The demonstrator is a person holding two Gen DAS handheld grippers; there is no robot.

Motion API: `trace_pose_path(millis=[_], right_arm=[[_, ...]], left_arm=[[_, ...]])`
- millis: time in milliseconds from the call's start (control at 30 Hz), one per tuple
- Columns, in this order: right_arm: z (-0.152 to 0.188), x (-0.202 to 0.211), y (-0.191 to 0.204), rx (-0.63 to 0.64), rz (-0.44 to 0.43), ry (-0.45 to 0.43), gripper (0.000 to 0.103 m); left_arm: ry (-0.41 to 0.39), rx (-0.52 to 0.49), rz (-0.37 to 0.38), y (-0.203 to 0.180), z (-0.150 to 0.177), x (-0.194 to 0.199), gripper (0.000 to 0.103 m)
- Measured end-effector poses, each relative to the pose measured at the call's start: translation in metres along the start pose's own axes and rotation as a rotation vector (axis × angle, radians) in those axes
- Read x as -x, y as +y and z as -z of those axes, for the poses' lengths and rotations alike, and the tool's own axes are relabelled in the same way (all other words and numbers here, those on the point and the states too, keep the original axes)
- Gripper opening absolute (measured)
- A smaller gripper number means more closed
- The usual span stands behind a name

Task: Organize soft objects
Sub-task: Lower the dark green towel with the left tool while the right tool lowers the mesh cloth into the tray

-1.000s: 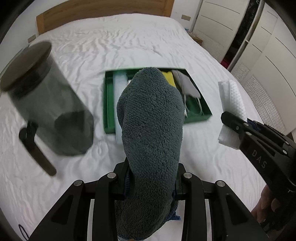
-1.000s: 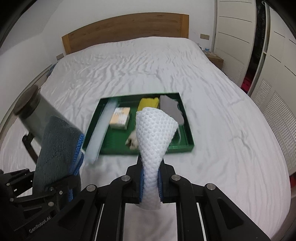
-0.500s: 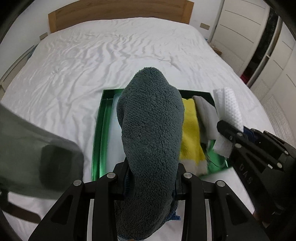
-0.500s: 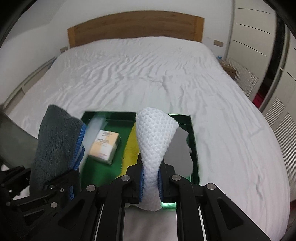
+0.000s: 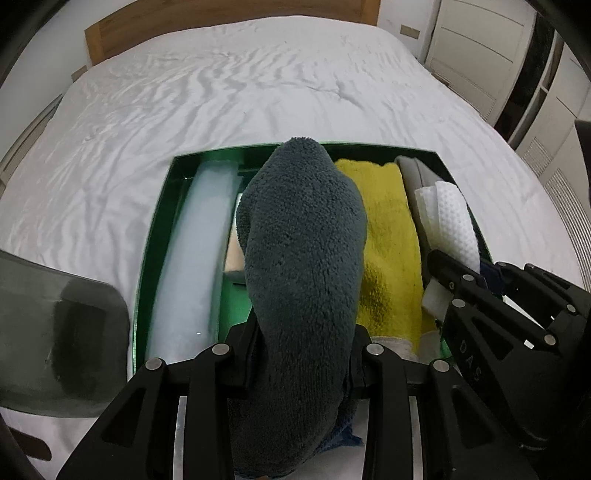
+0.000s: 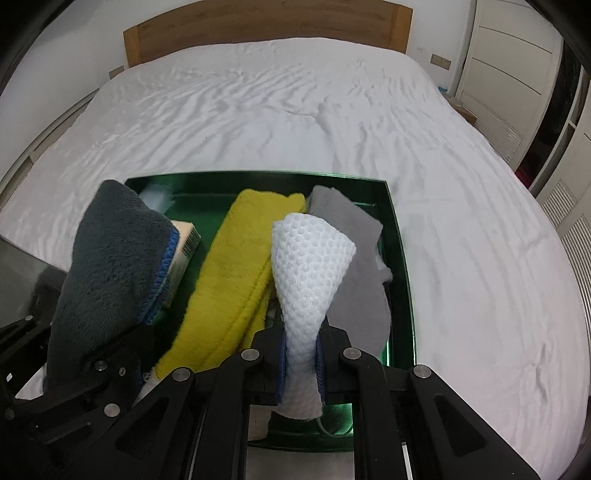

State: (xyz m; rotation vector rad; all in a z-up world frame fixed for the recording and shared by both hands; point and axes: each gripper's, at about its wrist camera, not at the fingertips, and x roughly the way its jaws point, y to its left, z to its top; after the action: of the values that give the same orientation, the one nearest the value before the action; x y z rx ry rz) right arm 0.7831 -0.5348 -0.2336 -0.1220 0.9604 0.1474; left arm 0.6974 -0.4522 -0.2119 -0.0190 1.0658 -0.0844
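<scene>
Below me is a bed (image 5: pixel 258 85) with a rumpled white sheet (image 6: pixel 461 229) and a wooden headboard (image 6: pixel 266 29) at its far end. A green tray (image 5: pixel 147 266) lies straight on the sheet near my end, roughly midway across. Just left of the tray, a smoky grey see-through container (image 5: pixel 55 332) shows at the edge of my left view; it seems to lie on the sheet, though I cannot tell for sure. The sheet shows only wrinkles towards the headboard.
</scene>
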Motion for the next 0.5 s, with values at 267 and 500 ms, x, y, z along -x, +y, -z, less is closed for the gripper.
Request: trace_pose_path(millis=[267, 500], right_arm=[[0.010, -0.002, -0.002, 0.012, -0.007, 0.013, 0.013], [0.012, -0.002, -0.002, 0.011, -0.002, 0.010, 0.013]], left_arm=[[0.019, -0.045, -0.019, -0.003, 0.002, -0.012, 0.029], [0.029, -0.057, -0.015, -0.003, 0.000, -0.017, 0.030]])
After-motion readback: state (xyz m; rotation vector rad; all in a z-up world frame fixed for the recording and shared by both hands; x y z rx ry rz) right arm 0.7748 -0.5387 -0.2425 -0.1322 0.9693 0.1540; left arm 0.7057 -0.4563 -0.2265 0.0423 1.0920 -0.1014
